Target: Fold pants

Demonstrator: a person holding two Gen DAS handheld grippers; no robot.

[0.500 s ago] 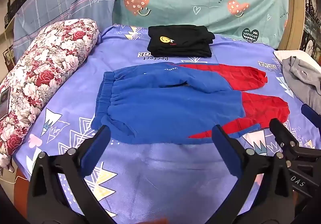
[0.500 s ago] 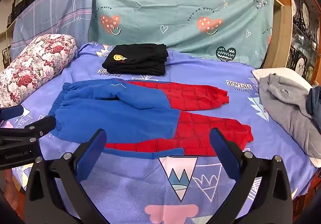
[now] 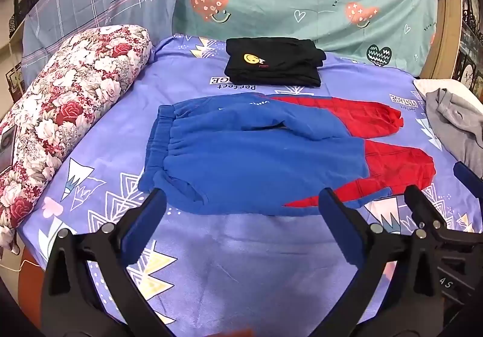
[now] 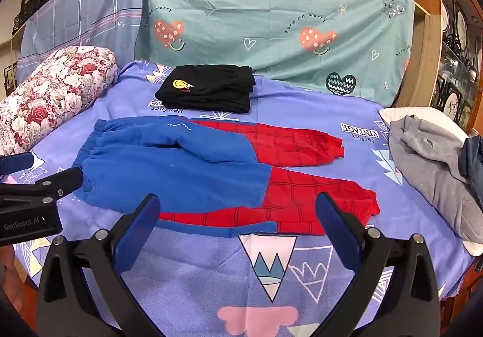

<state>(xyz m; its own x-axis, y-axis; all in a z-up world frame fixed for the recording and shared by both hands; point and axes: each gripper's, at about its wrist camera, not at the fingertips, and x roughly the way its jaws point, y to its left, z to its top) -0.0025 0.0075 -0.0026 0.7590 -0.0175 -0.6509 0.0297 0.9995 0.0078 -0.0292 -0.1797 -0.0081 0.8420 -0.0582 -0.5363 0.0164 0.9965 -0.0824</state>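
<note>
A bed covered by a lilac sheet printed with triangles (image 3: pixel 211 270) fills most of both views, backed by a teal cloth with heart motifs (image 4: pixel 271 20) hung behind it; along the bed's left edge lies a long bolster in red-and-white floral fabric (image 3: pixel 69 101), and on its right side a crumpled grey garment (image 4: pixel 434 162) sits heaped over a white pillow; in the middle the blue-and-red fleece pants (image 3: pixel 256 155) lie flat, waistband toward the bolster, both red legs stretched toward the grey heap, the far leg partly overlapped by a fold of blue; beyond them, near the teal cloth, rests a folded black garment with a yellow smiley patch (image 3: pixel 274 65); the left gripper (image 3: pixel 241 216) hovers just short of the pants' near hem, its blue-padded fingers (image 3: pixel 145 225) spread wide and released, holding nothing; the right gripper (image 4: pixel 237 222) hangs over the near red leg's edge, fingers (image 4: pixel 338 231) likewise parted and empty, with the left gripper's black body showing at the right wrist view's left margin.
</note>
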